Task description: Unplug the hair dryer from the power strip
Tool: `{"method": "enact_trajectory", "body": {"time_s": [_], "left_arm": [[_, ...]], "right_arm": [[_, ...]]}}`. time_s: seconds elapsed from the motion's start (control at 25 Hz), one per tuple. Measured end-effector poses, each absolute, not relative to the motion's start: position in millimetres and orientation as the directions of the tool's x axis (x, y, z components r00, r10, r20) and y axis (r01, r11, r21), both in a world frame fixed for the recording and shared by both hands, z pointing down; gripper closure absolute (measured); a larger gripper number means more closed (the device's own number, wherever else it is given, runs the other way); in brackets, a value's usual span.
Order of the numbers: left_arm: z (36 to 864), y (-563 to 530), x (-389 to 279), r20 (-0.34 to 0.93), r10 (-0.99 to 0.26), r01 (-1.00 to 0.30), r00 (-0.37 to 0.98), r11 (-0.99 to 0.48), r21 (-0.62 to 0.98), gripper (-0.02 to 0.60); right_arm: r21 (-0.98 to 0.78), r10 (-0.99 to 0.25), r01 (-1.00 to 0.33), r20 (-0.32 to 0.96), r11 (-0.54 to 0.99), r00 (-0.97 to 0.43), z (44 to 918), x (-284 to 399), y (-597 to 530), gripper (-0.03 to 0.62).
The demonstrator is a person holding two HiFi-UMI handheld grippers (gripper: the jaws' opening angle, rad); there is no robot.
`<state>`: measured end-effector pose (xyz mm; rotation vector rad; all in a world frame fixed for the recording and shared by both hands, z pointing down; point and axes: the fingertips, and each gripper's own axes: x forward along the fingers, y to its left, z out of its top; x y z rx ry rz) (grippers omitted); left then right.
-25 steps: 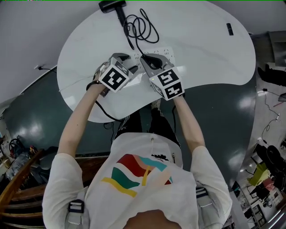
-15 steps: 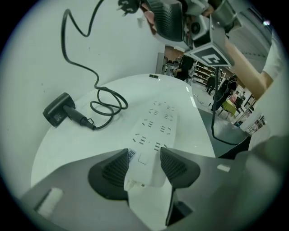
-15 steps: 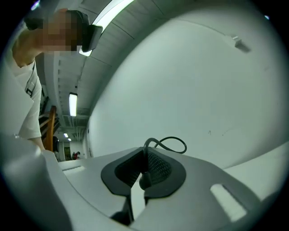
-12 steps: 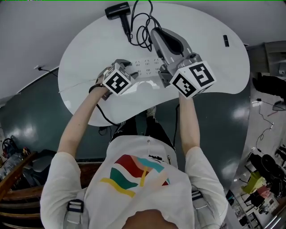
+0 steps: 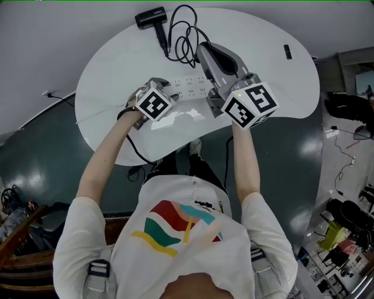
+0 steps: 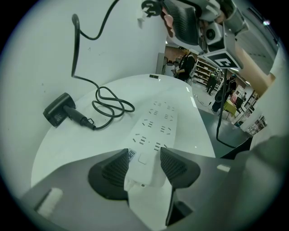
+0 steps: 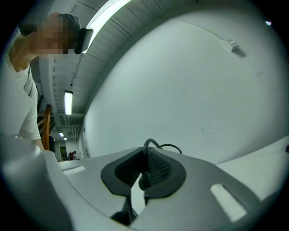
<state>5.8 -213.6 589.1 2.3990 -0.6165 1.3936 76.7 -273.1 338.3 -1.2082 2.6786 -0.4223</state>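
Note:
A black hair dryer lies at the table's far side, its cord looped beside it. The white power strip rests on the white table. My left gripper is shut on the strip's near end; in the left gripper view both pads press the sides of the strip. My right gripper is held high above the strip, shut on the dryer's plug, with the cord rising from the pads. From the left gripper view the plug hangs clear of the sockets.
A small black object lies near the table's far right edge. The strip's own cable drops over the near edge to the floor. Shelves and people stand in the background of the left gripper view.
My right gripper has risen from the power strip with the plug, and the cord has lifted with it. The left gripper has stayed on the strip.

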Motion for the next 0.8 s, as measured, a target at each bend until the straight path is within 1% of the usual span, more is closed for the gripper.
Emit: {"method": "enact_trajectory", "body": {"time_s": [0.52, 0.68, 0.8], "left_arm": [[589.4, -218.1, 4.2, 0.864, -0.235, -0.51, 0.446, -0.86, 0.029, 0.361], [584.5, -214.1, 5.8, 0.856, -0.242, -0.511, 0.456, -0.859, 0.029, 0.362], [585.2, -214.9, 6.1, 0.853, -0.241, -0.514, 0.463, -0.857, 0.037, 0.362]], "right_arm": [[-0.291, -0.748, -0.715, 0.0, 0.635, -0.664, 335.7, 66.5, -271.4, 0.563], [-0.254, -0.753, -0.739, 0.055, 0.624, -0.655, 343.9, 66.9, -273.8, 0.563], [-0.207, -0.757, -0.765, 0.134, 0.61, -0.64, 365.7, 67.9, -282.0, 0.563]]}}
